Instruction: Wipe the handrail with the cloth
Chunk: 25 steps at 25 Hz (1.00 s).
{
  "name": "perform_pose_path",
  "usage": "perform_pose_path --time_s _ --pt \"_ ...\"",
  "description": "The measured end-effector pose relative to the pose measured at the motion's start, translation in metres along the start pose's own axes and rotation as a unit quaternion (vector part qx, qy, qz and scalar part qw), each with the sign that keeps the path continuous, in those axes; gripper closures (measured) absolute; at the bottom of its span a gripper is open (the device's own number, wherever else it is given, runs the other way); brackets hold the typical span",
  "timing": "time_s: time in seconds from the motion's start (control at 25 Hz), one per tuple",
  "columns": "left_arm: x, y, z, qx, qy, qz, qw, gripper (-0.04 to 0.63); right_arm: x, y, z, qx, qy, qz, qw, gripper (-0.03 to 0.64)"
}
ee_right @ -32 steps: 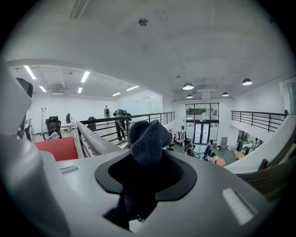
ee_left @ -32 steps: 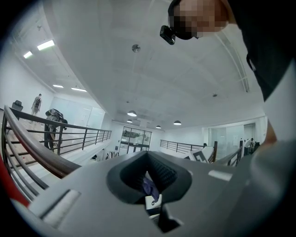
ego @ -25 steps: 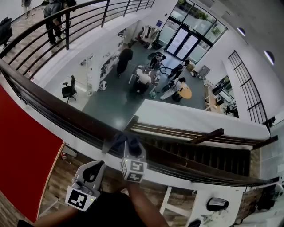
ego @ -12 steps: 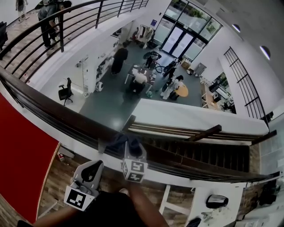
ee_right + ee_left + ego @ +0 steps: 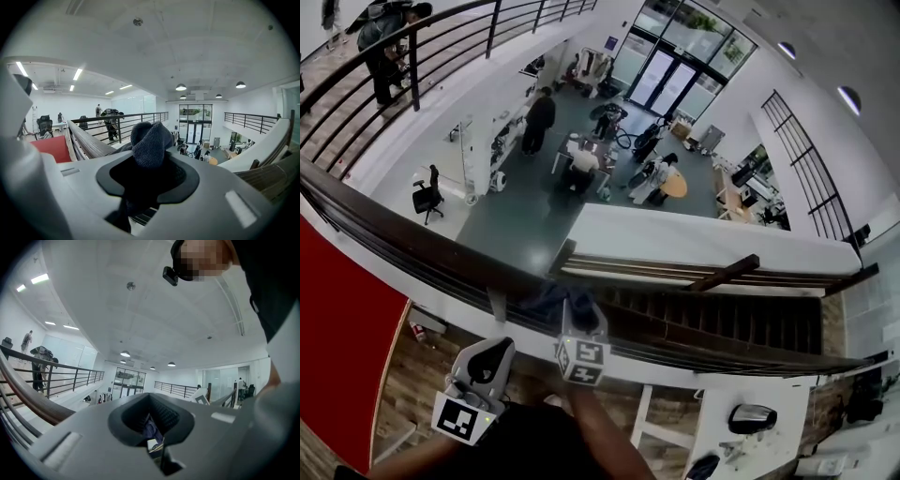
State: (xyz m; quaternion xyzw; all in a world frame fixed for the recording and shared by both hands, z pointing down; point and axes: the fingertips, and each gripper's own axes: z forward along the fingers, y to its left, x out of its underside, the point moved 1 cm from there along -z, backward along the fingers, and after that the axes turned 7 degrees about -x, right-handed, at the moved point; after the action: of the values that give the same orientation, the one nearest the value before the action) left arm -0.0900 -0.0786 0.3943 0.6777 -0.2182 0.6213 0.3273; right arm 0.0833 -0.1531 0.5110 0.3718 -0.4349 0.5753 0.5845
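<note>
The right gripper (image 5: 573,309) is clenched on a dark grey cloth (image 5: 150,139). In the right gripper view the bunched cloth stands up from between the jaws. In the head view the cloth is pressed on the top of the dark wooden handrail (image 5: 412,246), and it hangs a little over the far edge of the handrail. The person's forearm (image 5: 600,431) reaches to this gripper from the near side of the handrail. The left gripper (image 5: 491,356) is also on the near side of the handrail, apart from it and to the left of the right gripper. Its own view looks up at the white ceiling. Its jaws are drawn together with only a narrow slit between them, and I see nothing grasped there. Beyond the handrail, far below, there is a lobby floor (image 5: 525,216) with some people around tables (image 5: 581,161). A red wall panel (image 5: 342,328) is under the left part of the handrail, and a staircase (image 5: 712,323) goes down under the right part.
</note>
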Motion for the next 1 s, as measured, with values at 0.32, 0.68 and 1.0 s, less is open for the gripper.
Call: perform_pose_path --time_s 0.32,0.68,1.0 --pt "0.001 -0.014 0.007 0.003 0.000 0.000 1.0000 0.595 0.002 -0.022 -0.012 0.008 0.003 -0.002 1.000 0.489" --pt "0.008 -0.032 0.014 0.009 -0.001 -0.002 1.0000 0.595 0.011 -0.045 -0.025 0.019 0.008 -0.001 1.000 0.489" --pt "0.013 -0.057 0.021 0.011 0.004 -0.001 0.9999 0.595 0.011 -0.068 -0.041 0.021 0.005 -0.007 1.000 0.489"
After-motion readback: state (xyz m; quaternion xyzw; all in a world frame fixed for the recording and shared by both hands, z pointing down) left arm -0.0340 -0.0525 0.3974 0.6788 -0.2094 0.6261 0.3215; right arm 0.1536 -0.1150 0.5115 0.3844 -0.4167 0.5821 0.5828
